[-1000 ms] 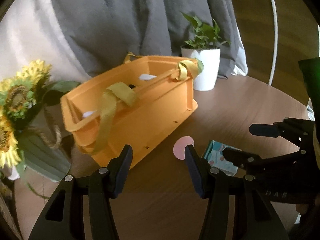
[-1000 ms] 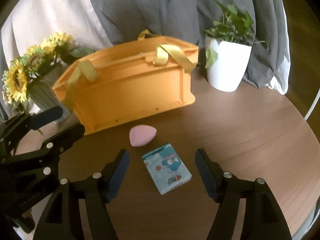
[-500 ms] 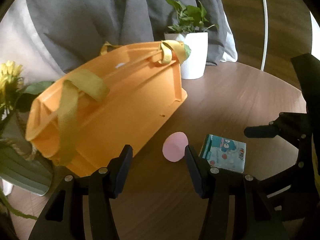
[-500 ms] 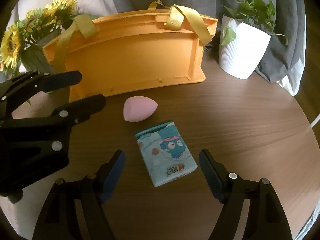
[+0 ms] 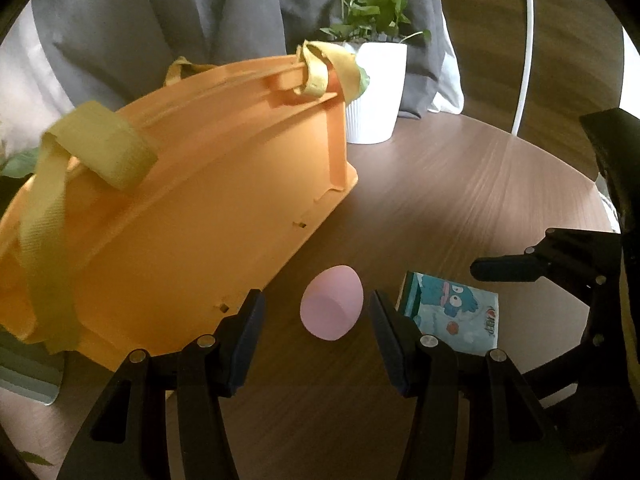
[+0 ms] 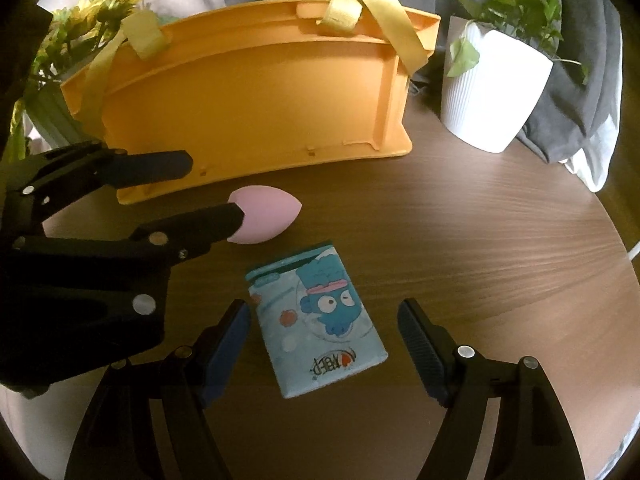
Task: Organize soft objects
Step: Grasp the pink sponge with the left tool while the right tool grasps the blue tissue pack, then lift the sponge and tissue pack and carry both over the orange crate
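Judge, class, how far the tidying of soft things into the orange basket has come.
Nothing looks done: the pink sponge and the tissue pack lie on the table outside the orange basket. In hand: the left gripper has its open jaws either side of the sponge, the right gripper around the pack, neither closed. Left: gripping, lifting, placing both inside.

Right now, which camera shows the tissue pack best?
The right wrist view: the tissue pack lies whole between the open right tool. The left wrist view shows it partly hidden behind a finger.
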{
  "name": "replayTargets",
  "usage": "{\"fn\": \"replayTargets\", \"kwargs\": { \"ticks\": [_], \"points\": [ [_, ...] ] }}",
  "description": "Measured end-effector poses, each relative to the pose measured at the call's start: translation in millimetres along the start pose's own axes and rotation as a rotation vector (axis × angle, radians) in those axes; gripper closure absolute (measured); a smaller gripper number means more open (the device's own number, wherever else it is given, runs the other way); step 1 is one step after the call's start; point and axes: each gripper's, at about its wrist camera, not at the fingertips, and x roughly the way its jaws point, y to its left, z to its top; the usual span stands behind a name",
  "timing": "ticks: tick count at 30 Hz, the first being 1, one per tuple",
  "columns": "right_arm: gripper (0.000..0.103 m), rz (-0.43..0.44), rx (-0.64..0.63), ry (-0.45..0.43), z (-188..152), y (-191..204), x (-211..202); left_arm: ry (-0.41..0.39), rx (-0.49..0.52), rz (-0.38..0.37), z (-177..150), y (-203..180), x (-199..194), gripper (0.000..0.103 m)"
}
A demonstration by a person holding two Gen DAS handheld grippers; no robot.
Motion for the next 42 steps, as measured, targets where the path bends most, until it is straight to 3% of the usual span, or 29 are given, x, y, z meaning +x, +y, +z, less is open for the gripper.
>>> {"fn": "replayTargets", "kwargs": {
  "ticks": [8,10,14,17,42],
  "points": [
    [0.027,0.036,0.012,-0.005,2,-1,7,0.034,-0.012,-0.040,0,2,19,0.050],
    [0.033,0.041,0.012,-0.004,2,-1,9,0.043,-0.013,-0.052,0,2,22,0.052],
    [0.037,0.054,0.023,-0.004,2,-3,10,0.056,-0.016,-0.063,2,3,26,0.065],
    [0.038,0.059,0.037,-0.008,3,-6,11,0.053,-0.016,-0.066,3,2,27,0.067],
    [0.039,0.064,0.077,-0.090,-8,-15,-21,-0.022,-0.134,0.146,-6,-12,-46,0.069]
  ]
}}
